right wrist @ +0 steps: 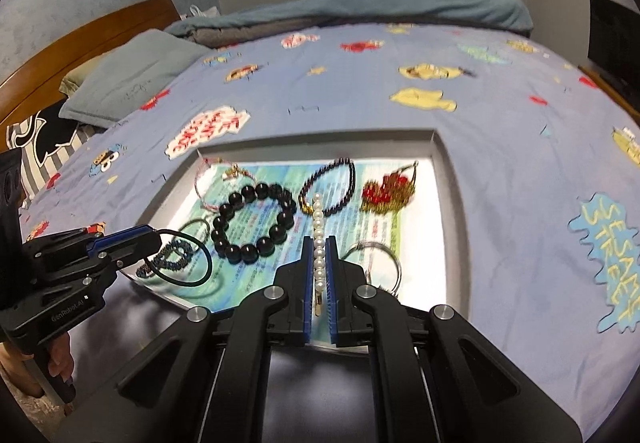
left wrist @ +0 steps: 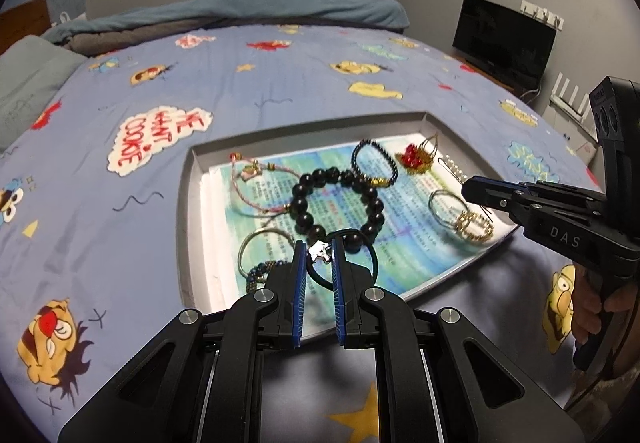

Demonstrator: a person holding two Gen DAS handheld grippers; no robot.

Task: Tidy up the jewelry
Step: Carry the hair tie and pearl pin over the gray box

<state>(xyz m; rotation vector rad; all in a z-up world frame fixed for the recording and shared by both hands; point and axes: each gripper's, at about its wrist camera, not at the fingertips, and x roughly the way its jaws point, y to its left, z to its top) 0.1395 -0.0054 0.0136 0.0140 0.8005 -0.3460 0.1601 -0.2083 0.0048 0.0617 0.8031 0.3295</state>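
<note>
The left gripper [left wrist: 319, 253] clamps a black hair tie [right wrist: 188, 261] with a silver charm, while the right gripper [right wrist: 319, 243] pinches a pearl hairpin [right wrist: 319, 233], both above a grey tray [left wrist: 192, 179] of bracelets. The tray sits near the edge of a bed under a blue cartoon sheet [left wrist: 248, 91], which stretches broad and flat to folded blankets [right wrist: 360, 13] at the wall.

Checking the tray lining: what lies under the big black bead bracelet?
The black bead bracelet rests on a printed blue-green paper sheet lining the grey tray. The tray floor beneath the sheet is covered.
</note>
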